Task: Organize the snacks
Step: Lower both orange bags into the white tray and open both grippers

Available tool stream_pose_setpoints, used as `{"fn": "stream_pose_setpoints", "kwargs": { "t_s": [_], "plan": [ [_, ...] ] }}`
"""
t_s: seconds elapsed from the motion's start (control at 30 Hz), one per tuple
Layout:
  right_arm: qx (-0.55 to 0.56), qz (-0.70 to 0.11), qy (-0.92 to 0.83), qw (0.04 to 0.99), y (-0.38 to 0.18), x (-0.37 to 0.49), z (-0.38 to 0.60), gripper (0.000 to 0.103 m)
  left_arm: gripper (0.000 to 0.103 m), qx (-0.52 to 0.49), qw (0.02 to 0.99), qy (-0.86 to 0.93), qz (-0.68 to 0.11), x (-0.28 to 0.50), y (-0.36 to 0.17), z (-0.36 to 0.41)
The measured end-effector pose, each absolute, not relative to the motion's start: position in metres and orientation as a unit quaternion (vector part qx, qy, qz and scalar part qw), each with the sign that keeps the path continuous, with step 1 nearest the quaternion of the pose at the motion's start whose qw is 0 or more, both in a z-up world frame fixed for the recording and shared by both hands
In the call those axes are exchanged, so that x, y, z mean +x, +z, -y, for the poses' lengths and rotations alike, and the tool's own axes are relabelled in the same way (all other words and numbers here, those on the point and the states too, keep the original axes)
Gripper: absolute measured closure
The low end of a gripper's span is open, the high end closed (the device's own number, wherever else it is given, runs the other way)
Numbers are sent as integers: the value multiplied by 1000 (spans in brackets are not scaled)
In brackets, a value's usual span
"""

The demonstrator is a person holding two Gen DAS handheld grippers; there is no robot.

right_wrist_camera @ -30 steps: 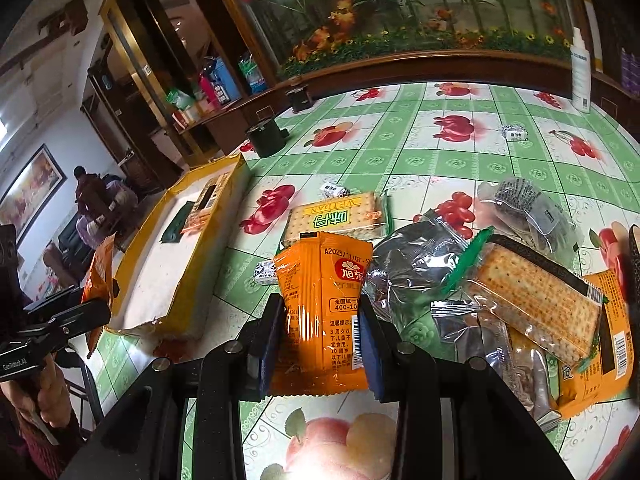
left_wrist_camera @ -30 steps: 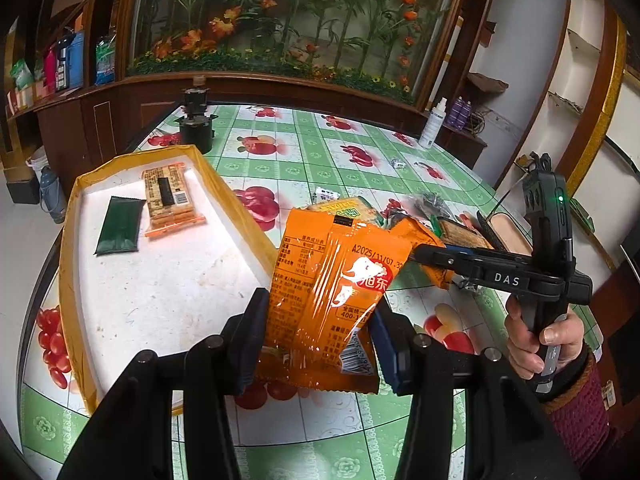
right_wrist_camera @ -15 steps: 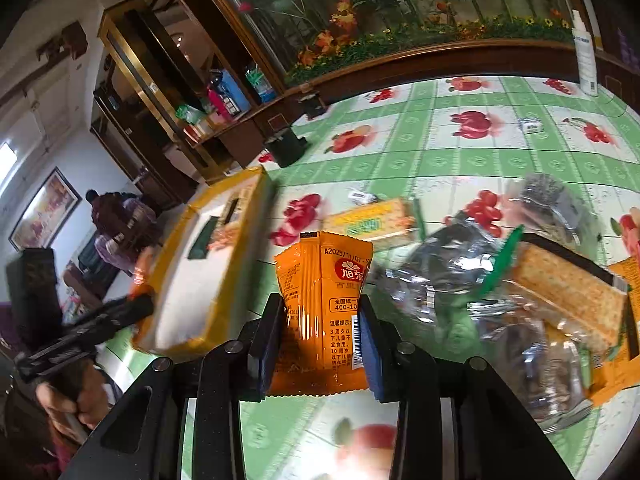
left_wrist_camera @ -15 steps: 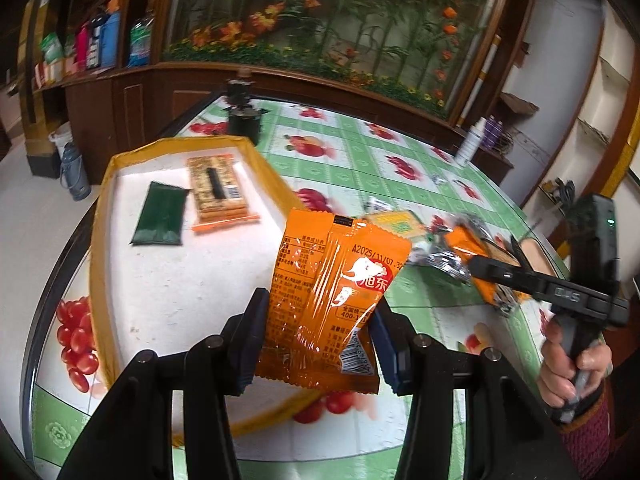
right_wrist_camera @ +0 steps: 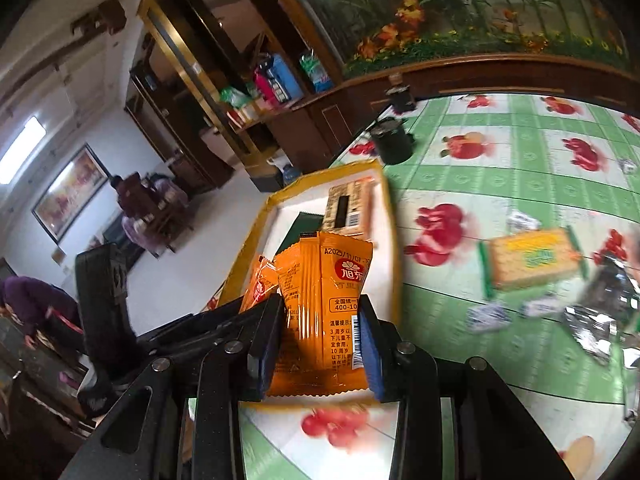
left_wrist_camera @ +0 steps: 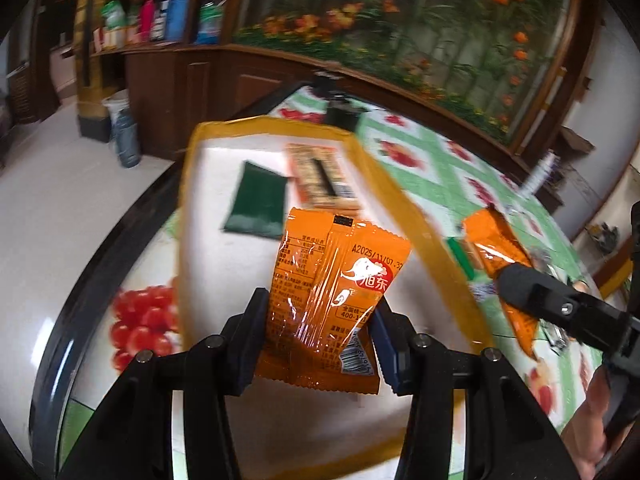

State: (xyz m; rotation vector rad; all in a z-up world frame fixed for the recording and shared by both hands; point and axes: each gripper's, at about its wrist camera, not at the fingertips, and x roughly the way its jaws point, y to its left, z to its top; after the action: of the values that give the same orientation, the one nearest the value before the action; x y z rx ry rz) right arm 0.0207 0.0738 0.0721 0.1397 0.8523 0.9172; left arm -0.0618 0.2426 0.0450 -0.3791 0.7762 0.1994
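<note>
My left gripper [left_wrist_camera: 318, 320] is shut on an orange snack packet [left_wrist_camera: 336, 288], held upright over the white tray with a yellow rim [left_wrist_camera: 188, 216]. My right gripper [right_wrist_camera: 320, 328] is shut on a matching orange packet [right_wrist_camera: 336, 288] above the tray's near end [right_wrist_camera: 256, 228]. In the right wrist view the left gripper's packet [right_wrist_camera: 260, 284] shows just to the left. In the left wrist view the right gripper's packet [left_wrist_camera: 496, 248] hangs past the tray's right rim. A dark green packet [left_wrist_camera: 256, 204] and a cracker pack [left_wrist_camera: 322, 178] lie in the tray.
A yellow cracker pack [right_wrist_camera: 532, 258], silver packets [right_wrist_camera: 600, 312] and small wrapped sweets lie on the green fruit-print tablecloth right of the tray. A black cup [right_wrist_camera: 392, 142] stands beyond the tray. The table edge [left_wrist_camera: 100, 260] runs close along the tray's left side.
Both grippers have swung left with their orange packets, from over the snack pile to over the tray. The right gripper now sits close beside the left one.
</note>
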Motion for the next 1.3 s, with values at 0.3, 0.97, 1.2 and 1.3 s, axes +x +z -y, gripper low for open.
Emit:
{"fn": "stream_pose_setpoints", "kwargs": {
  "t_s": [0.3, 0.97, 1.2, 1.3],
  "plan": [
    [45, -456, 379, 804, 39, 48, -124, 64, 55, -157, 900, 139, -381, -56, 41, -247],
    [-20, -429, 365, 826, 30, 40, -138, 58, 48, -91, 899, 172, -393, -43, 31, -229],
    [-5, -426, 378, 822, 34, 40, -132, 52, 39, -92, 902, 164, -388, -46, 33, -227],
    [18, -418, 387, 822, 42, 41, -123, 52, 39, -95, 904, 165, -383, -50, 38, -228]
  ]
}}
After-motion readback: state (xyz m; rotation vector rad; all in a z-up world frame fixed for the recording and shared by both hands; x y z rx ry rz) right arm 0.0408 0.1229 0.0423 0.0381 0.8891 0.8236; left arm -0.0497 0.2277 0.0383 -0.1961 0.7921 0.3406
